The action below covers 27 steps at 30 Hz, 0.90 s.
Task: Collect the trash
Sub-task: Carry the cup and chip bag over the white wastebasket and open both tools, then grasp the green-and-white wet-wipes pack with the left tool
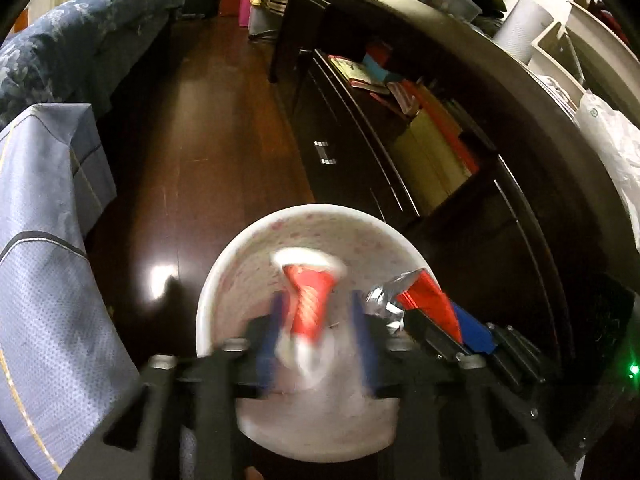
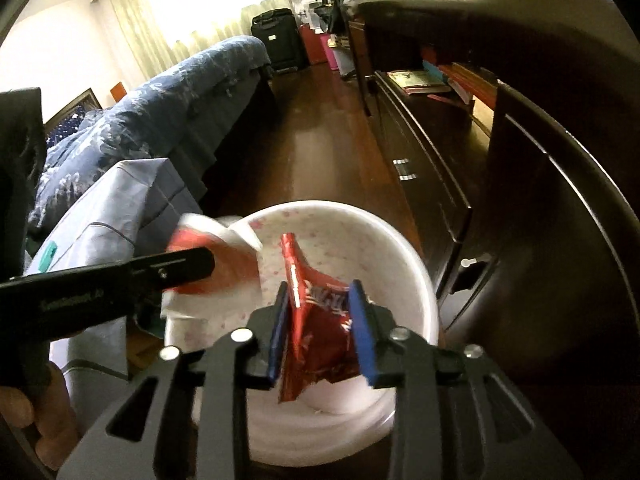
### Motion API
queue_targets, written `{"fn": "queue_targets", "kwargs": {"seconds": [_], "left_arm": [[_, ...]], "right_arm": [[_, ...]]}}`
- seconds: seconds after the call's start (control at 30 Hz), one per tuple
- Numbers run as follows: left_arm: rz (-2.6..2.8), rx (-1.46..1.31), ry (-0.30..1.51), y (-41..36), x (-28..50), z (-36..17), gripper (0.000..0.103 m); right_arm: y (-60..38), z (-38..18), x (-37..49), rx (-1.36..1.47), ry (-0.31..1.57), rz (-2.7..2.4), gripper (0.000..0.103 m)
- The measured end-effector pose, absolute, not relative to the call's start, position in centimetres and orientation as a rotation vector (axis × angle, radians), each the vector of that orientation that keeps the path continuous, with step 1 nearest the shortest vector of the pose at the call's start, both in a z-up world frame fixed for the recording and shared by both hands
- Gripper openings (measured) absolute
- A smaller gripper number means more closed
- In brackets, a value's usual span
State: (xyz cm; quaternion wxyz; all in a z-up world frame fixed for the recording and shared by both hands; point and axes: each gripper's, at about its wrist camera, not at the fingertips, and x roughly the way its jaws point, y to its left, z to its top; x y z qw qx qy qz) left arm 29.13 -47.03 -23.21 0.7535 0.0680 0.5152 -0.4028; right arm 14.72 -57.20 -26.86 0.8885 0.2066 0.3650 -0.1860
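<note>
A white bin [image 1: 224, 276] with pink speckles stands on the floor below both grippers; it also shows in the right wrist view [image 2: 404, 248]. My left gripper [image 1: 316, 312] is shut on a crumpled red and white paper cup [image 1: 310, 304], held over the bin's mouth. In the right wrist view the cup [image 2: 216, 252] and the left gripper's black finger [image 2: 172, 270] come in from the left. My right gripper [image 2: 320, 312] is shut on a red snack wrapper [image 2: 320, 332] over the bin. In the left wrist view the wrapper [image 1: 416, 296] sits at the bin's right rim.
A dark wooden cabinet [image 1: 400, 152] with books and drawers runs along the right. A blue patterned sofa [image 1: 80, 48] and a light blue cloth [image 1: 48, 240] are on the left. Dark wood floor [image 1: 200, 120] lies between. Suitcase and boxes stand at the far end.
</note>
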Motion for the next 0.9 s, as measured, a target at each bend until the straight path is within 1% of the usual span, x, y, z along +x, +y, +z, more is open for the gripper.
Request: {"fn": "queue_targets", "kwargs": {"seconds": [0.03,0.07,0.27,0.33,0.47,0.53,0.57,0.6,0.63,0.77,0.9], "left_arm": [[-0.881,0.135,1.118,-46.9,29.2,-23.1,0.072],[-0.882,0.123,1.105,-46.6,29.2,-22.8,0.076],[-0.872,0.102,1.047,-45.4,29.0,-21.3,0.077],[-0.875,0.072,1.037,-44.4,28.8,-20.6,0.077],[-0.865,0.031,0.988,-41.5,27.9,-18.4,0.078],[-0.839,0.023,0.939,-39.4,27.1,-16.9,0.083],[-0.805,0.030,0.893,-37.8,26.5,-15.8,0.083],[-0.778,0.038,0.861,-36.6,26.2,-15.2,0.086],[-0.745,0.048,0.828,-35.5,25.9,-14.5,0.088],[-0.592,0.051,0.724,-29.4,25.0,-12.2,0.090],[-0.416,-0.026,0.659,-20.9,24.5,-10.6,0.093]], "right_arm": [[-57.3,-26.9,14.5,0.430,0.755,-0.392,0.044],[-57.5,-26.8,14.5,0.427,0.755,-0.401,0.047],[-57.3,-26.1,14.4,0.402,0.753,-0.412,0.049],[-56.9,-25.7,14.5,0.386,0.751,-0.408,0.052],[-55.4,-24.0,14.1,0.346,0.728,-0.409,0.053],[-53.9,-22.4,13.5,0.299,0.702,-0.421,0.057],[-53.1,-21.7,13.3,0.271,0.695,-0.434,0.063],[-52.4,-21.1,13.1,0.246,0.686,-0.440,0.066],[-51.2,-20.3,12.8,0.214,0.670,-0.437,0.066],[-46.8,-17.6,12.1,0.160,0.623,-0.329,0.071],[-42.5,-15.8,12.4,0.131,0.595,-0.205,0.075]]}}
